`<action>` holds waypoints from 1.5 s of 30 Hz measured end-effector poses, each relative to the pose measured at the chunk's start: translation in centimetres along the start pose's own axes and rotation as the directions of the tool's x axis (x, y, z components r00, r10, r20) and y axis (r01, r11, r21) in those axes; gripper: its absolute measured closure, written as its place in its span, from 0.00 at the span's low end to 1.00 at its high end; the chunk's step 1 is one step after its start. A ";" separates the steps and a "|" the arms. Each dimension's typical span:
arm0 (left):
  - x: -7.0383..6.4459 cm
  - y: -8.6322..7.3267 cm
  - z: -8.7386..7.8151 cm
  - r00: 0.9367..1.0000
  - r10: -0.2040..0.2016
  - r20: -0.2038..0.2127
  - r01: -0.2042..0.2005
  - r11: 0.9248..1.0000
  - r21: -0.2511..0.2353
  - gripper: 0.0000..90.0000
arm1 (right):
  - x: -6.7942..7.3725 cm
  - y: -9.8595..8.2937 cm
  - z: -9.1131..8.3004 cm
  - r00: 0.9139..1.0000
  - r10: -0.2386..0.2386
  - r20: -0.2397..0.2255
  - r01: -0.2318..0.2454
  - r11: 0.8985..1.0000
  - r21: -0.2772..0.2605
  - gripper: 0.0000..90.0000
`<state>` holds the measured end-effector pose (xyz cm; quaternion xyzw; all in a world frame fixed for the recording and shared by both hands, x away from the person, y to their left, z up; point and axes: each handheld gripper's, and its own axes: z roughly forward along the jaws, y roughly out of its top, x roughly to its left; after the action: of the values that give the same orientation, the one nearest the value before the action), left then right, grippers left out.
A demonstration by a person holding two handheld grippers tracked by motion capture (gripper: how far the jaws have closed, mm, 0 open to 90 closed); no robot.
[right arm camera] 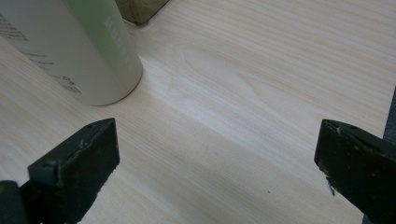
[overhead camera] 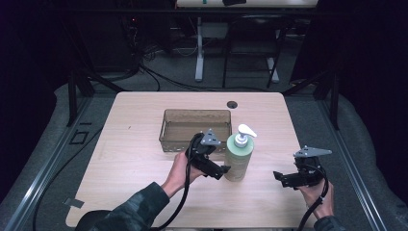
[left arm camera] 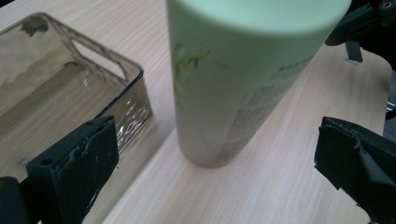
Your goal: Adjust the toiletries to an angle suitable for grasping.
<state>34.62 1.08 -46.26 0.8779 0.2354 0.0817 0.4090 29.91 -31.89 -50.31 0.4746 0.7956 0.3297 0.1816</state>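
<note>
A pale green pump bottle (overhead camera: 239,156) with a white pump head stands upright on the wooden table, just right of a clear brownish plastic bin (overhead camera: 195,129). My left gripper (overhead camera: 222,170) is open at the bottle's left side, close to it. In the left gripper view the bottle (left arm camera: 238,79) stands ahead between the wide-apart jaws, the bin (left arm camera: 70,93) to the left. My right gripper (overhead camera: 280,177) is open, well to the right of the bottle, jaws pointing left. In the right gripper view the bottle's base (right arm camera: 88,51) is at the upper left.
The table (overhead camera: 144,159) has a cable hole (overhead camera: 232,104) at its far edge. The bin looks empty. Cables trail from both grippers toward the near edge. Beyond the table stand desk legs and dark floor cables.
</note>
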 end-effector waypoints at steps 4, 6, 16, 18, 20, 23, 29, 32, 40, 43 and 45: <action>-0.4 1.0 0.6 1.000 0.011 0.009 -0.010 1.000 -0.014 0.00 | -0.1 0.0 0.0 1.000 0.006 0.003 -0.006 1.000 0.001 0.00; -0.5 1.7 0.7 1.000 0.011 0.009 -0.011 0.999 -0.032 0.00 | -0.2 0.0 0.1 1.000 0.013 0.000 -0.013 1.000 0.002 0.00; -0.9 4.7 1.5 1.000 -0.001 0.024 0.003 0.997 -0.081 0.04 | -0.4 0.0 0.0 1.000 0.008 0.013 -0.008 1.000 0.003 0.00; -1.1 5.0 1.9 1.000 0.024 0.015 -0.023 0.998 -0.065 0.12 | -0.3 0.1 -0.1 1.000 0.002 0.009 -0.001 1.000 -0.005 0.00; -1.1 5.0 2.0 1.000 0.018 0.010 -0.018 0.998 -0.068 0.12 | -0.3 0.1 0.0 1.000 -0.001 0.010 0.001 1.000 -0.002 0.01; -1.0 5.0 1.9 1.000 0.029 0.010 -0.029 0.998 -0.060 0.13 | -0.1 0.2 0.0 1.000 -0.006 0.008 0.006 1.000 -0.006 0.01; -1.0 4.5 1.5 1.000 0.024 0.010 -0.023 0.997 -0.074 0.14 | -0.1 0.2 0.1 1.000 0.000 0.007 0.000 1.000 -0.003 0.01; -0.9 4.4 1.1 0.999 0.039 0.019 -0.038 0.998 -0.050 0.14 | -0.1 0.2 0.1 1.000 -0.009 0.004 0.009 1.000 -0.004 0.01; -0.3 3.4 0.0 1.000 0.027 0.012 -0.027 0.998 -0.059 0.14 | -0.1 0.4 -0.1 1.000 -0.008 0.007 0.008 1.000 -0.005 0.01; 0.0 2.9 -0.6 1.000 0.014 0.000 -0.014 0.998 -0.057 0.14 | -0.1 0.4 -0.1 1.000 0.002 0.000 -0.002 1.000 -0.008 0.01; 0.1 2.7 -0.8 1.000 0.011 -0.009 -0.011 0.998 -0.062 0.14 | 0.2 0.4 0.0 1.000 -0.009 0.000 0.009 1.000 -0.002 0.01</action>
<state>35.35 0.23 -43.70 0.8656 0.2298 0.0952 0.4347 30.06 -31.60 -50.01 0.4709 0.7974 0.3296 0.1837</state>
